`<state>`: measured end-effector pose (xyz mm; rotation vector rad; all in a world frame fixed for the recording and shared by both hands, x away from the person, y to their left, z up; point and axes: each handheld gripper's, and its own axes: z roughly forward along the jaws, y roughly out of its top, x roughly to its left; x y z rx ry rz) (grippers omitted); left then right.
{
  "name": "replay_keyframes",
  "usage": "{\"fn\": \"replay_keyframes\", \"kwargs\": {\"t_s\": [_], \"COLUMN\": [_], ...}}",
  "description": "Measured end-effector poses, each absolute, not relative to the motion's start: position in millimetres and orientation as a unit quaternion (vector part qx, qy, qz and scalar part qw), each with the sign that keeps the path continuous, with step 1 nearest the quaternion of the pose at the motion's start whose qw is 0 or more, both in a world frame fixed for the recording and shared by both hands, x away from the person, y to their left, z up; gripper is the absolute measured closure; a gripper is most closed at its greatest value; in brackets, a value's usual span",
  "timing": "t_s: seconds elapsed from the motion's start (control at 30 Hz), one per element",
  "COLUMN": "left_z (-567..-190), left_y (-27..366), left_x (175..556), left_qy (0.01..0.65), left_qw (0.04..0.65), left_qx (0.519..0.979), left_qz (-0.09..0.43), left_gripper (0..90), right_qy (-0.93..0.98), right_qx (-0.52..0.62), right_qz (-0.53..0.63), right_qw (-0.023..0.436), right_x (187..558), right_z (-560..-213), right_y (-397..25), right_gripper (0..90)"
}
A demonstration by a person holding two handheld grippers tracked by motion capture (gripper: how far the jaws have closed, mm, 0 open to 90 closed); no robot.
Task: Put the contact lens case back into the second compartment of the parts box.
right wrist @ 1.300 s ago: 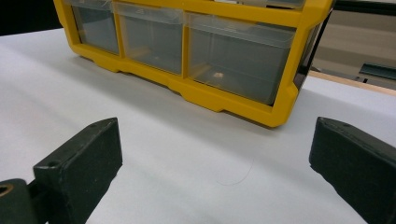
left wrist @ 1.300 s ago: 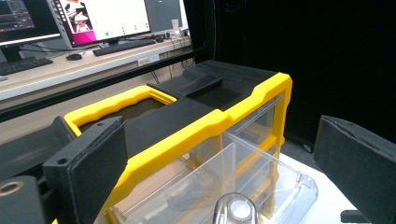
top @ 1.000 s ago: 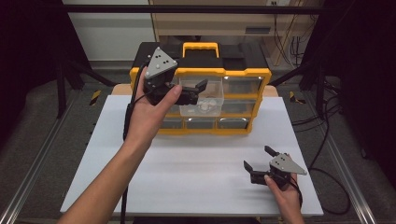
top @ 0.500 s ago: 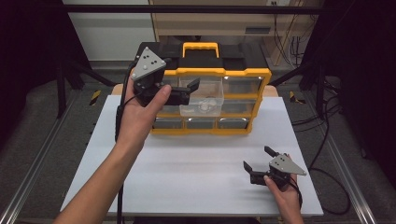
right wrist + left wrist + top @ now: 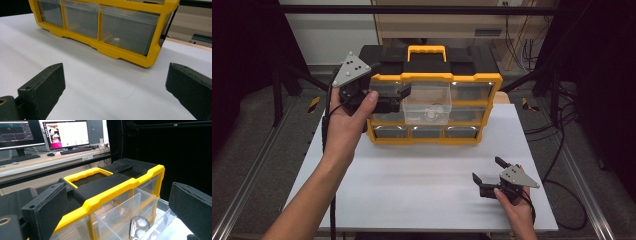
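Left gripper [image 5: 399, 97] raised at the pulled-out clear drawer [image 5: 428, 104], jaws spread, right gripper [image 5: 488, 174] resting near the table's [image 5: 412, 185] front right corner, jaws apart

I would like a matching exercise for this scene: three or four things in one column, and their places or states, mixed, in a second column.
Things:
1. left gripper
2. right gripper
3. clear drawer
4. carry handle

Places or states:
A. yellow, on top of the organizer
B. pulled out, a small item inside
C. open, low over the white table
D. open, raised beside the pulled-out drawer

Pairs: 1-D, 2-C, 3-B, 4-A
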<state>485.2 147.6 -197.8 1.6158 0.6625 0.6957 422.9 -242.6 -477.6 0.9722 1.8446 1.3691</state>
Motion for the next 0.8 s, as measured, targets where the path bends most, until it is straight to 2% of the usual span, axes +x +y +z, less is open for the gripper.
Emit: {"fn": "replay_keyframes", "kwargs": {"t_s": [0.8], "left_z": [-204], "left_y": [185], "left_x": [477], "left_qy": [0.299], "left_qw": [0.599], "left_qx": [0.675], "left_qz": [0.312], "left_gripper": [1.9], "right_qy": [0.701], "right_qx": [0.370], "right_qz": [0.520], "right_qw": [0.318], "right_x": [423], "right_z": [-478], "right_y": [-243], "right_gripper": [2.9]}}
